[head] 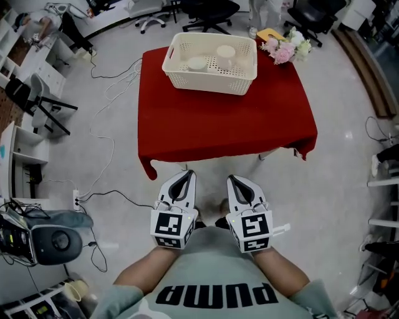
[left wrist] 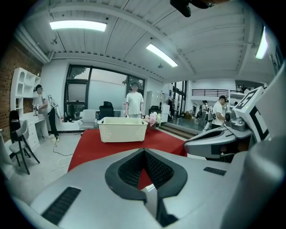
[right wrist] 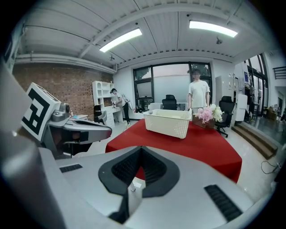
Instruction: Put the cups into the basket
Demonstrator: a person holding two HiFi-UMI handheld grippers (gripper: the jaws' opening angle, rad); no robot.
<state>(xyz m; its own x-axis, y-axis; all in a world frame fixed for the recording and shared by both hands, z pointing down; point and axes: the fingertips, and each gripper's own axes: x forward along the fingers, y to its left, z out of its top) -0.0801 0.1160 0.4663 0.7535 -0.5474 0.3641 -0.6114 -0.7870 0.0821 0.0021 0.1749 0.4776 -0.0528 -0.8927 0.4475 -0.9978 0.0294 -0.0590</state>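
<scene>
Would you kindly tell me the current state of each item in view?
Basket: upright on the red table.
Nearer cup: inside the basket.
Farther cup: inside the basket.
Left gripper: shut, empty, short of the table.
Right gripper: shut, empty, short of the table.

A red-clothed table point(head: 224, 124) stands mid-floor, a pink-and-white flower bunch point(head: 285, 45) at its far right corner. Black office chairs point(head: 212, 12) stand beyond it; white shelves point(head: 24, 148) and a floor cable point(head: 113, 149) lie left.
</scene>
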